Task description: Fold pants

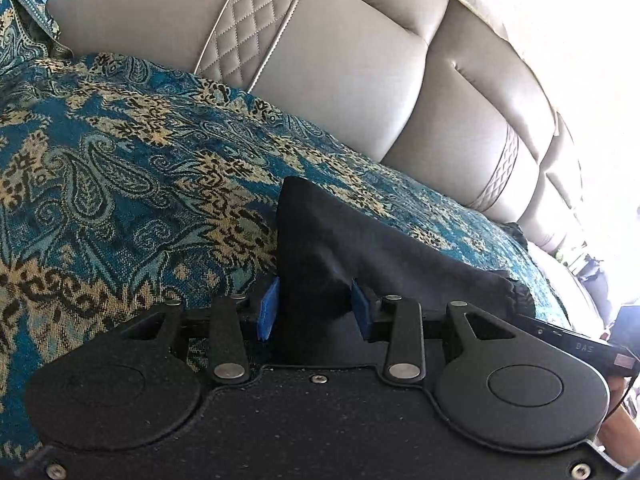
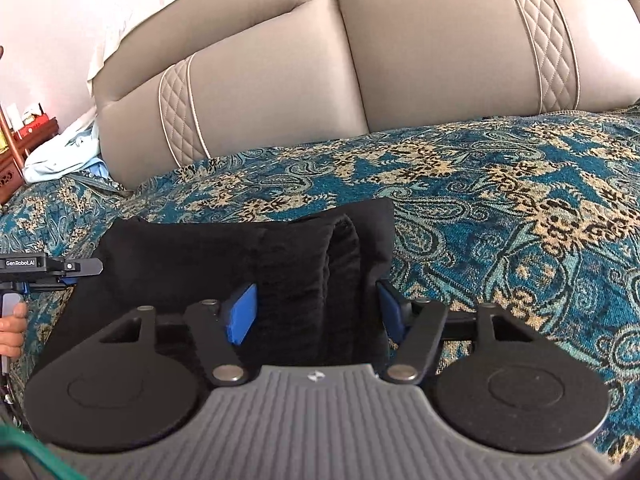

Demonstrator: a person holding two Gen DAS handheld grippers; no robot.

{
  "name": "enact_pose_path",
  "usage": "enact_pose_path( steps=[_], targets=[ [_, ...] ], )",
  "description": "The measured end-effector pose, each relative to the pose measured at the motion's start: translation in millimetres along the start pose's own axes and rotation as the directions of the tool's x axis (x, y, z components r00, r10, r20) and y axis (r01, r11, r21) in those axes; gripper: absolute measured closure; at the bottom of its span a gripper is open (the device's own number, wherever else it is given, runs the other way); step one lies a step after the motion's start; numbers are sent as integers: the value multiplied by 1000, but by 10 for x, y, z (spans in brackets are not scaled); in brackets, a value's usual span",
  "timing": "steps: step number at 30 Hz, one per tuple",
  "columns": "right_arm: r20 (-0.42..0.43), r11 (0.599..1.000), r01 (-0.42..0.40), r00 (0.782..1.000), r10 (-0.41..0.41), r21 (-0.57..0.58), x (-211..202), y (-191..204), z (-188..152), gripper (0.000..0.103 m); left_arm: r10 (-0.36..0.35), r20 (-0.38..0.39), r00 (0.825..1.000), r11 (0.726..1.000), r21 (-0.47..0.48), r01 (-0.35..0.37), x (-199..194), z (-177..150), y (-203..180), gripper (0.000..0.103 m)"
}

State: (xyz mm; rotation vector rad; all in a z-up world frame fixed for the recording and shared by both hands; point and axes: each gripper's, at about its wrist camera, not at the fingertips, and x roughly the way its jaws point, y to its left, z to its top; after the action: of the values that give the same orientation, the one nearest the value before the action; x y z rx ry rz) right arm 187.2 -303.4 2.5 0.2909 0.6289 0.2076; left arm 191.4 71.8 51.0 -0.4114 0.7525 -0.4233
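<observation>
Daylight floods both wrist views, blowing out the upper right corner of the left view and the pale wall [image 2: 48, 20] at the right view's upper left. The black pants [image 2: 280, 248] lose detail in shadow. Fisheye curvature bends the padded headboard [image 1: 360, 80]; focus stays fairly sharp on the paisley bedspread [image 2: 500, 184].

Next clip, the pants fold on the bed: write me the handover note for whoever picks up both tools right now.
Left tool: blue pads pinch a raised peak of the black fabric pants; treat it as gripped.
Right tool: jaws stand wide on either side of the bunched end of the pants; the pads do not look pressed on it, so no firm grip.
Pants lie in a compact bundle on the teal and gold paisley bedspread, in front of the beige padded headboard.
Done: pants look partly gathered.
Left: probably finish the fold and flatten.
</observation>
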Motion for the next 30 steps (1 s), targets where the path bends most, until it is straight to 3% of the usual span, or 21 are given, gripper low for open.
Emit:
enact_pose_path(
  steps=[17,21,26,29,30],
  targets=[
    [17,1000,5,1000,-5,27,11,27,-28,43,-15,26,1000,1000,11,15,38,-59,0,65],
    [20,1000,7,1000,-7,29,14,30,-28,43,-15,35,999,999,38,13,50,-85,-50,56],
    [23,1000,11,1000,-12,27,16,34,-30,43,-7,41,999,999,50,5,69,-92,-111,54],
    [26,1000,13,1000,-14,28,14,38,-38,43,-79,-18,997,997,25,80,55,-93,-100,70],
    [27,1000,14,1000,-15,28,12,42,-40,43,-112,-42,993,994,3,112,42,-116,-88,70]
  ],
)
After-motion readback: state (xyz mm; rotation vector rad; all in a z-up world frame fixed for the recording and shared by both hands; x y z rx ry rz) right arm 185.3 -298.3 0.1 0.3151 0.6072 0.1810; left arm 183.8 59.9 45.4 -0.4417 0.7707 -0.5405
